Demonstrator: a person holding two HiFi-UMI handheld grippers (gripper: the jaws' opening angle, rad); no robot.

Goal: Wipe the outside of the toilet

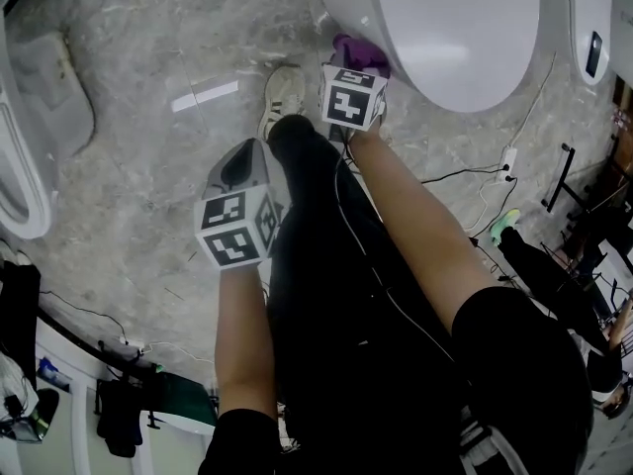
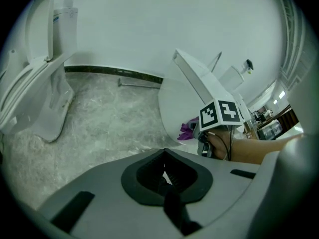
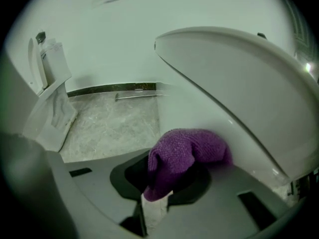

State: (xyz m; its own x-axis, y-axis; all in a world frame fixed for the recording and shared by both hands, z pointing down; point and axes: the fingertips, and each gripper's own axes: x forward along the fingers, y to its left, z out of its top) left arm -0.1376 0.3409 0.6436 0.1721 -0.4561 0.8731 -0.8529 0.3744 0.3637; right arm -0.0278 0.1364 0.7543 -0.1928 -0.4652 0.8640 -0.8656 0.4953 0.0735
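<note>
The white toilet [image 1: 445, 28] fills the top of the head view, and its curved outer side [image 3: 239, 93] rises to the right in the right gripper view. My right gripper [image 1: 354, 67] is shut on a purple knitted cloth [image 3: 187, 151], and the cloth [image 1: 361, 52] rests against the lower front of the bowl. From the left gripper view, the cloth [image 2: 188, 131] and the right gripper [image 2: 209, 133] sit low against the bowl [image 2: 179, 101]. My left gripper [image 1: 245, 161] hangs lower left of the bowl, over the floor. It [image 2: 165, 176] is shut and holds nothing.
A second white toilet [image 1: 25, 166] stands at the left edge. The person's black-clad legs and a light shoe [image 1: 282, 97] are between the grippers. Cables and a power strip [image 1: 507, 158] lie on the marbled floor to the right. A white strip [image 1: 203, 95] lies on the floor.
</note>
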